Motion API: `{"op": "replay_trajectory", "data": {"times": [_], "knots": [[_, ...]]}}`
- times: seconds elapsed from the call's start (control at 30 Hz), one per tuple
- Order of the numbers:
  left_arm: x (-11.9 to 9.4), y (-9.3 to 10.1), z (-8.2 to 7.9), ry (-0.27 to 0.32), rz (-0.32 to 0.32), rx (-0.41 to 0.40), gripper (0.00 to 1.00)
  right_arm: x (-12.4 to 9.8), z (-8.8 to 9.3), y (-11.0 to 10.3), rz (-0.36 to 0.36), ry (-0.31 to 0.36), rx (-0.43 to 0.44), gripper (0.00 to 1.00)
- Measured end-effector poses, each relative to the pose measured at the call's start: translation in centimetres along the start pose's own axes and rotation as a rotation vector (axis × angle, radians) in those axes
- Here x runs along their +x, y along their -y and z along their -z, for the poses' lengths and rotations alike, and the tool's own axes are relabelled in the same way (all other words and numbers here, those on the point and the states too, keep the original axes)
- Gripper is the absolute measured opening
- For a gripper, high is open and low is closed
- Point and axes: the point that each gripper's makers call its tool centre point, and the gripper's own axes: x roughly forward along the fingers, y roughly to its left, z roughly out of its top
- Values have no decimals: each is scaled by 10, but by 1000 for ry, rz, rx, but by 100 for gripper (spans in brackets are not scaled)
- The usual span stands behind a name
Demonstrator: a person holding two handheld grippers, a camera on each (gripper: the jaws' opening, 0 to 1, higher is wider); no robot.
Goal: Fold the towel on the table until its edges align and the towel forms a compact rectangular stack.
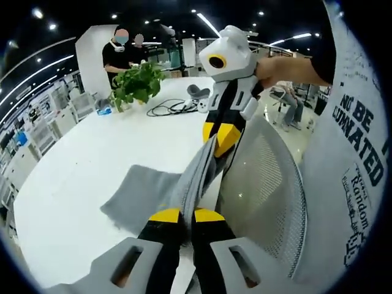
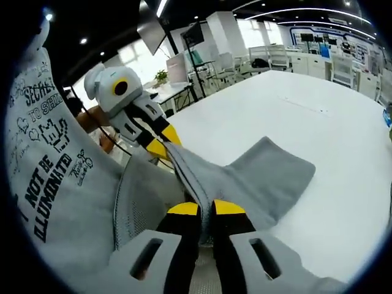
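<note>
grey towel [image 1: 144,196], soft and floppy cloth, lies partly on the white table [image 1: 79,159] while one edge is lifted off the near side, stretched between both grippers. it looks light and limp, so it will sag; best held at the corners. left gripper [image 1: 182,215] is pinched tight on the edge, right gripper [image 2: 206,208] is clamped on it too, the two facing each other along the taut strip above a mesh chair back [image 1: 263,177].

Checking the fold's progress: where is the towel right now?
The grey towel is stretched between the left gripper and right gripper, both shut on one edge off the near table edge; the rest lies on the white top.
</note>
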Motion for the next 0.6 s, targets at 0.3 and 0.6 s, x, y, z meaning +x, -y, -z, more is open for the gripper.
{"op": "replay_trajectory", "data": {"times": [0.3,0.6], "knots": [[10,-26,-5,6,-11,51,5,0,-19,15,5,-3,13,4],[16,-49,-4,9,-44,29,6,4,-31,28,19,-23,4,4]]}}
